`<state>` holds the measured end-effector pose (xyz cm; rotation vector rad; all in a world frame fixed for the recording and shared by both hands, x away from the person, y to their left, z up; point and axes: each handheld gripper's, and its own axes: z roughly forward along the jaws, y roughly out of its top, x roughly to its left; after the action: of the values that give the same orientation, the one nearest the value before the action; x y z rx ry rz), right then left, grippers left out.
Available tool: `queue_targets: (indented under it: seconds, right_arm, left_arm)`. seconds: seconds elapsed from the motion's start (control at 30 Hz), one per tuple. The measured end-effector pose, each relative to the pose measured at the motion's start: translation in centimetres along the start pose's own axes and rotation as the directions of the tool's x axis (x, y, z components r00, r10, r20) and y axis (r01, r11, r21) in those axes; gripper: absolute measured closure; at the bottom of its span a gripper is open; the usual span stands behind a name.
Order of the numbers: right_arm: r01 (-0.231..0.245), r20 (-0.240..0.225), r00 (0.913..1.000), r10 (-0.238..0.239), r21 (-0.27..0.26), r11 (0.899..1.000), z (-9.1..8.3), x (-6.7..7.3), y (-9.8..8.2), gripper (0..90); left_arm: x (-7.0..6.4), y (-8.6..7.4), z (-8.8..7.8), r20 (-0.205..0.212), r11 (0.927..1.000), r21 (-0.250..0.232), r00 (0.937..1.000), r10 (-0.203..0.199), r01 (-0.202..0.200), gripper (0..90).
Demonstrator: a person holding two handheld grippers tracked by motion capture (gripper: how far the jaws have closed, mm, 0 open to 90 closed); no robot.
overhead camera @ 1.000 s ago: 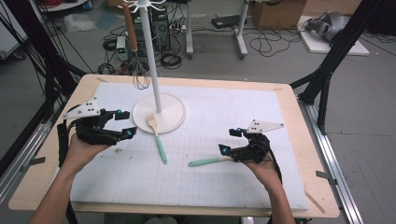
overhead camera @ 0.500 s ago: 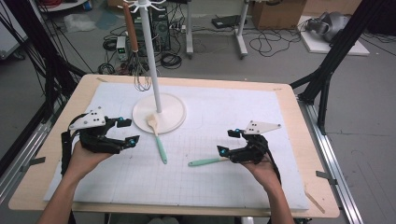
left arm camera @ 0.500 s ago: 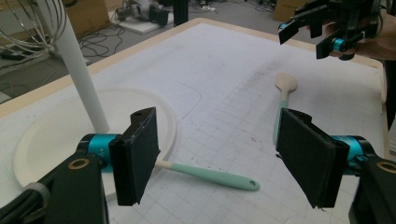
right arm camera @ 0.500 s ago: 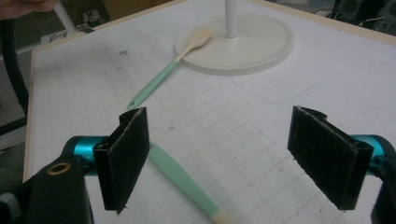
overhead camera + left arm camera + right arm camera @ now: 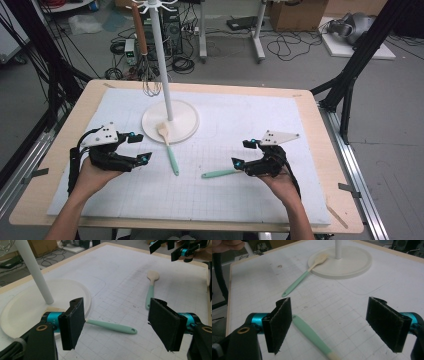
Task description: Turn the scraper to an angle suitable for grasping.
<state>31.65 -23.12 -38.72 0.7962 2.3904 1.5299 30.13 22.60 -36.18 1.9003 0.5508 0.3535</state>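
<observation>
While neither tool pinches anything yet, table (image 5: 60,200): it carries everything; no hazard of its own.
Mat (image 5: 250,120): flat and smooth, so a spoon nudged from one side can skid on it instead of being caught.
Stand (image 5: 165,75): it is at the far left, with a whisk (image 5: 147,85) hanging on it. Pulling a spoon off its base may rock the pole, I judge.
Left gripper (image 5: 142,147): jaws are spread and hold nothing. It is near the left edge, just left of the left spoon (image 5: 171,157). Closing from here would miss or push the handle away.
Right gripper (image 5: 241,153): jaws are spread over the right spoon (image 5: 219,173) without pressing it. A grip so close to the head would probably let the long handle droop.
Left spoon: its head rests on the stand's base and its handle points near. The tilt could make it flip when squeezed.
Right spoon: it lies at the near right, with its handle pointing left.
Left gripper view: it shows the hole in the left spoon's (image 5: 112,326) handle end and the right spoon's (image 5: 150,290) head. In the high view the right gripper covers that head.
Right gripper view: it shows the right spoon's (image 5: 312,335) handle lying between the pads, nearer one pad.
</observation>
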Motion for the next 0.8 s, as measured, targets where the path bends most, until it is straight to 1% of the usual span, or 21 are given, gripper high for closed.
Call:
queue_targets:
  seconds: [0.07, 0.1, 0.2, 0.3, 0.33, 0.4, 0.43, 0.5, 0.53, 0.67, 0.8]
  right_arm:
    - [0.001, 0.002, 1.0, -0.001, -0.006, 1.0, -0.1, 0.0, 0.0, 19.8]
    - [-0.004, 0.001, 1.0, 0.004, -0.003, 1.0, -0.1, 0.1, -0.1, 19.8]
    - [-0.001, 0.006, 1.0, 0.001, -0.005, 1.0, -0.2, 0.0, -0.1, 20.2]
    - [0.0, 0.003, 1.0, 0.0, -0.001, 1.0, -0.2, -0.1, -0.1, 23.3]
    - [0.003, 0.003, 1.0, -0.003, 0.008, 1.0, -0.1, -0.1, -0.1, 24.8]
    - [0.012, 0.007, 0.9999, -0.012, 0.053, 0.999, 0.1, -0.3, -0.1, 28.1]
    - [0.017, 0.006, 0.9998, -0.017, 0.064, 0.998, 0.1, -0.4, -0.1, 29.5]
    - [0.029, -0.007, 0.9996, -0.029, 0.096, 0.995, 0.2, -0.6, 0.0, 34.8]
    - [0.043, -0.009, 0.9991, -0.042, 0.113, 0.993, 0.1, -0.8, 0.0, 35.9]
    - [0.022, -0.019, 0.9996, -0.02, 0.121, 0.992, -0.2, -1.6, 0.2, 38.7]
    - [0.023, -0.035, 0.9992, -0.018, 0.136, 0.99, -0.2, -2.1, 0.4, 39.8]
  left_arm:
    - [0.0, -0.1, 0.0, -0.002, 1.0, 0.0, 1.0, 0.005, -0.005, 29.8]
    - [0.1, -0.1, 0.1, 0.0, 1.0, 0.0, 1.0, 0.003, -0.003, 29.8]
    - [0.1, -0.3, 0.3, 0.003, 1.0, 0.006, 1.0, 0.0, 0.0, 29.8]
    - [0.1, -0.6, 0.4, 0.006, 1.0, 0.003, 1.0, 0.0, 0.0, 29.9]
    - [0.2, -0.6, 0.4, 0.003, 1.0, 0.001, 1.0, -0.003, 0.003, 29.9]
    - [0.2, -0.8, 0.5, 0.009, 1.0, 0.003, 0.9999, -0.006, 0.006, 30.0]
    - [0.2, -0.9, 0.5, 0.009, 1.0, 0.01, 1.0, -0.003, 0.002, 30.1]
    - [0.2, -1.1, 0.6, 0.007, 0.9998, 0.017, 1.0, -0.003, 0.003, 30.1]
    - [0.2, -1.2, 0.6, 0.008, 0.9998, 0.019, 1.0, -0.003, 0.002, 30.1]
    - [0.2, -1.4, 0.5, 0.006, 0.9999, 0.017, 1.0, -0.001, 0.001, 30.1]
    - [0.3, -1.4, 0.1, 0.0, 0.9999, 0.011, 1.0, 0.002, -0.002, 30.1]
